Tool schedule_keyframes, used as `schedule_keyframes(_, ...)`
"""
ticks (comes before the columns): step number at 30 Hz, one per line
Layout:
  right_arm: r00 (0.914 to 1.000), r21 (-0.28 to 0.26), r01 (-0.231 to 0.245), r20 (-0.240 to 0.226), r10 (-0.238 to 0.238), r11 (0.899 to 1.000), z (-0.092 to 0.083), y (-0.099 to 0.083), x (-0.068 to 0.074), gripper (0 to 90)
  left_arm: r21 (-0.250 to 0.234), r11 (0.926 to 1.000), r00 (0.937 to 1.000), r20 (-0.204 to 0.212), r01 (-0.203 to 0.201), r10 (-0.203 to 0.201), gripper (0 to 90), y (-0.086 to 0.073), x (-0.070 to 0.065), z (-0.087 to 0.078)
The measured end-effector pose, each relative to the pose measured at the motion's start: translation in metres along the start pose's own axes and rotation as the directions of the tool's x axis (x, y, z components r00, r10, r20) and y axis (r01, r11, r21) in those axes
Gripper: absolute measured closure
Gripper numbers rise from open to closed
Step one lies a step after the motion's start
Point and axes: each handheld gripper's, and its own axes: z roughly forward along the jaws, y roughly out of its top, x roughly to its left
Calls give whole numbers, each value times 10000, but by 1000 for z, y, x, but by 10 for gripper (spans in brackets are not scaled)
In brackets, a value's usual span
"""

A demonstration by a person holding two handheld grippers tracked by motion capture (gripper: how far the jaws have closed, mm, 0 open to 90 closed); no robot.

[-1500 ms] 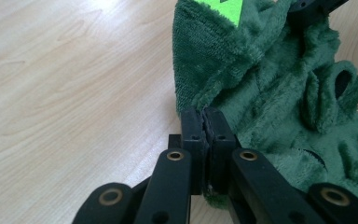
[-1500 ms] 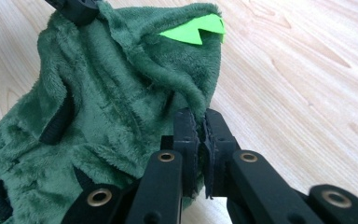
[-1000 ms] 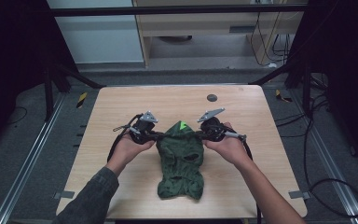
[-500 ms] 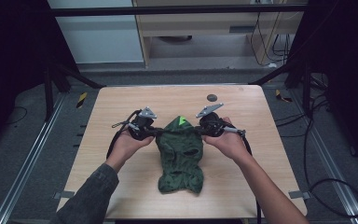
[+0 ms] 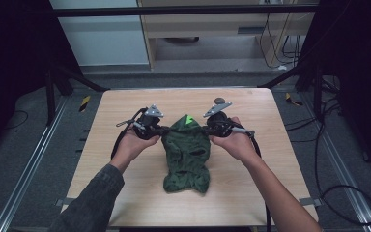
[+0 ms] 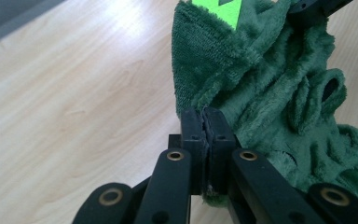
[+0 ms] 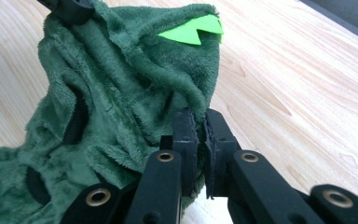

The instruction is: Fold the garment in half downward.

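Pinching the green fleece garment (image 5: 187, 152), both grippers, left (image 6: 206, 122) and right (image 7: 196, 122) (pinched edges hidden between jaws).

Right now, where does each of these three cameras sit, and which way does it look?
High view: above the table, looking forward and down; both forearms, left gripper, right gripper.
Left gripper view: on that gripper, looking along its jaws shut on the green garment.
Right gripper view: likewise, from the other side.
All share the garment and its bright green patch.
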Motion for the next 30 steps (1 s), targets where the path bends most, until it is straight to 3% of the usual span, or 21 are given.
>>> schedule_keyframes(15,9996,7,165,233,-165,9999,-2,11,-6,849,-178,9996,9994,-252,-230,226,879,7,0,0)
schedule_keyframes(20,9987,-6,408,315,-408,9992,-3,5,1,848,-269,9990,9989,-311,-347,339,878,1,-6,-4)
schedule_keyframes(30,9987,-207,449,257,-444,9988,-6,-16,18,845,-371,9984,9989,-211,-423,415,878,-16,-21,-6)
